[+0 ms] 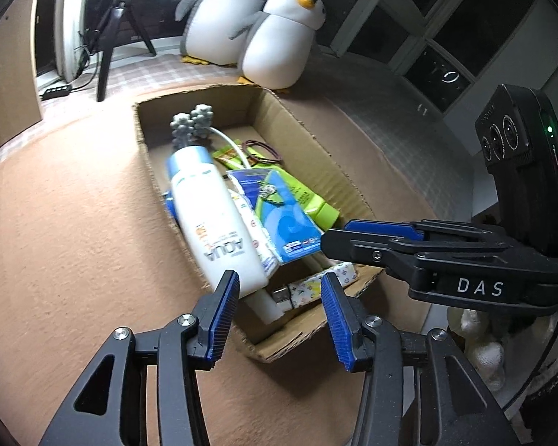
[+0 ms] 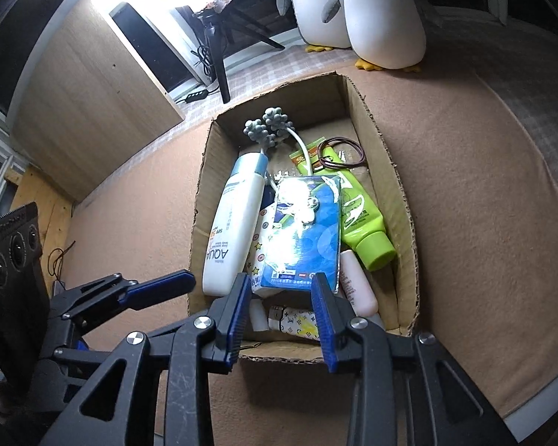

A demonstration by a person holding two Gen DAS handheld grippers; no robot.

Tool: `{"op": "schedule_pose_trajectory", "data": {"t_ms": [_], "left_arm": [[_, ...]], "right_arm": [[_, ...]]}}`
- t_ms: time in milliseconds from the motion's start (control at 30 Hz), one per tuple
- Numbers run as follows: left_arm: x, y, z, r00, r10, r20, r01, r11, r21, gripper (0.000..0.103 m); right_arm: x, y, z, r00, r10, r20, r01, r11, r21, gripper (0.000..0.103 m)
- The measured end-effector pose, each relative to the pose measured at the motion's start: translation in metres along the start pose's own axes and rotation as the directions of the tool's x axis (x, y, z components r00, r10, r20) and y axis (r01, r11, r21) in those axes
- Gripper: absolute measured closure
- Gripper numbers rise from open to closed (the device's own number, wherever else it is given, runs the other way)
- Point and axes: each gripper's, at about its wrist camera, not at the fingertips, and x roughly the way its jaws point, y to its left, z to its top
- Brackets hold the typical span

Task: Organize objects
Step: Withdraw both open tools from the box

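An open cardboard box (image 1: 301,126) (image 2: 403,223) lies on a brown blanket. It holds a white AQUA bottle (image 1: 212,219) (image 2: 234,219), a blue packet (image 1: 282,219) (image 2: 308,230) on top, a green tube (image 1: 312,200) (image 2: 364,219), a pink tube (image 2: 357,286) and a grey knobbed massager (image 1: 191,122) (image 2: 268,126). My left gripper (image 1: 279,290) hovers open over the box's near end, just beside the bottle's base, gripping nothing. My right gripper (image 2: 280,286) is open above the packet's near edge, its pads clear of it. From the right, its fingertips (image 1: 329,239) reach over the box.
Two white penguin plushes (image 1: 279,44) (image 2: 383,18) sit behind the box. A ring light on a black tripod (image 1: 108,37) (image 2: 219,55) stands at the back left beside a wooden panel (image 2: 93,111). The brown blanket (image 1: 74,223) spreads around the box.
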Motion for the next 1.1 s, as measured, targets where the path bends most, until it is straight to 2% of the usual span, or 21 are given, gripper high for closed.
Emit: {"op": "schedule_pose_trajectory", "data": {"t_ms": [233, 333, 500, 600, 667, 700, 1000, 1100], "left_arm": [[-0.027, 0.016, -0.011, 0.997, 0.064, 0.032, -0.063, 0.998, -0.022, 0.050], [-0.045, 0.028, -0.017, 0.994, 0.097, 0.052, -0.095, 0.995, -0.041, 0.045], [-0.080, 0.053, -0.033, 0.984, 0.155, 0.087, -0.148, 0.985, -0.085, 0.036], [-0.100, 0.067, -0.043, 0.975, 0.193, 0.108, -0.181, 0.977, -0.110, 0.025], [-0.117, 0.078, -0.051, 0.966, 0.224, 0.132, -0.207, 0.970, -0.129, 0.011], [-0.126, 0.083, -0.056, 0.960, 0.240, 0.143, -0.221, 0.965, -0.138, 0.010], [-0.179, 0.125, -0.088, 0.932, 0.332, 0.148, -0.297, 0.930, -0.216, 0.008], [-0.194, 0.137, -0.100, 0.917, 0.372, 0.145, -0.331, 0.912, -0.242, 0.008]], "right_arm": [[-0.001, 0.023, -0.002, 1.000, -0.016, 0.021, 0.016, 0.999, -0.031, 0.061], [0.000, 0.037, -0.004, 0.999, -0.021, 0.029, 0.023, 0.999, -0.046, 0.058], [0.003, 0.065, -0.010, 0.999, -0.021, 0.040, 0.024, 0.997, -0.075, 0.047], [0.006, 0.088, -0.015, 0.998, -0.037, 0.057, 0.043, 0.994, -0.101, 0.042], [0.006, 0.101, -0.018, 0.997, -0.037, 0.067, 0.045, 0.992, -0.118, 0.041], [0.007, 0.108, -0.019, 0.997, -0.037, 0.069, 0.046, 0.991, -0.129, 0.040], [0.013, 0.169, -0.034, 0.995, -0.028, 0.092, 0.047, 0.976, -0.211, 0.038], [0.014, 0.188, -0.041, 0.994, -0.031, 0.105, 0.056, 0.970, -0.238, 0.038]]}}
